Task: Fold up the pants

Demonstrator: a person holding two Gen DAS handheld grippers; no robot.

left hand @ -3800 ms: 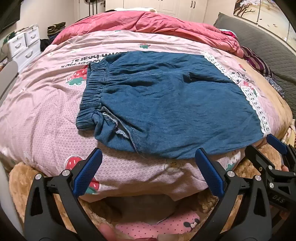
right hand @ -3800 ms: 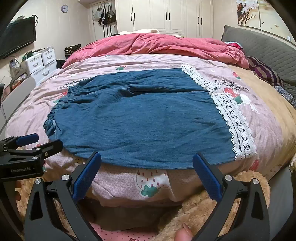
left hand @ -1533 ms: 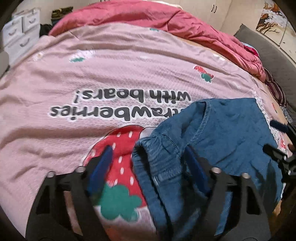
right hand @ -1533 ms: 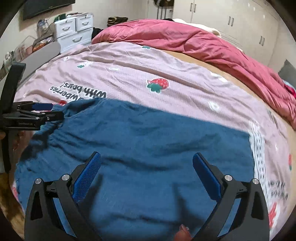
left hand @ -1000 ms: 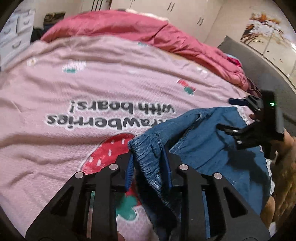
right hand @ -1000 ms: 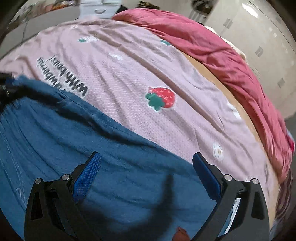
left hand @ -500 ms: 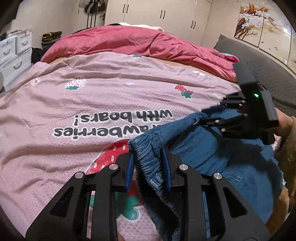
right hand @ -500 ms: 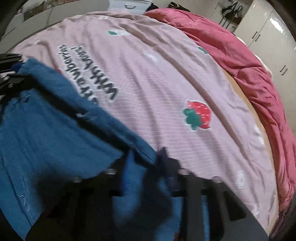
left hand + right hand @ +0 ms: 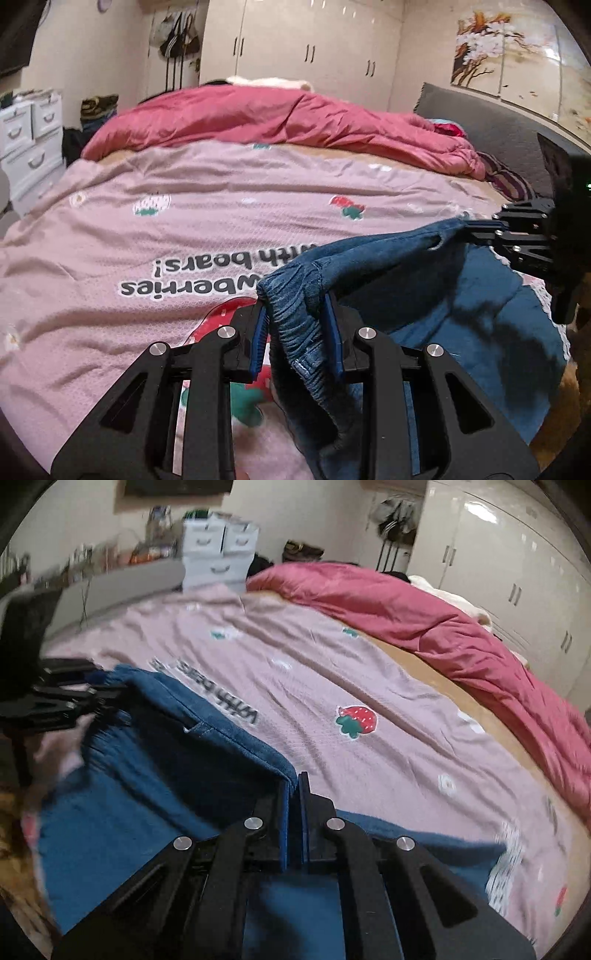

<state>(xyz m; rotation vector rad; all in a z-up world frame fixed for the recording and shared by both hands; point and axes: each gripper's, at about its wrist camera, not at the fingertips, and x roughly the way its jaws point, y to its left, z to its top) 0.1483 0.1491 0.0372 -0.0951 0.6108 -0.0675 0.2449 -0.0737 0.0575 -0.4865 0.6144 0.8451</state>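
Far half of the bed: pink strawberry quilt point(image 9: 192, 229) lies flat and bare betw. the denim pants point(image 9: 443, 302) and the red duvet point(image 9: 280, 114), so there's wide open room to pass there. Duvet is heaped along the bed's far edge, a soft ridge. Grey headboard point(image 9: 491, 125) walls the right edge in the left wrist view. White drawer unit point(image 9: 218, 557) stands off the far left corner in the right wrist view. Raised pants edge spans betw. left gripper point(image 9: 295, 325) and right gripper point(image 9: 293, 812), blocking a straight pass there.
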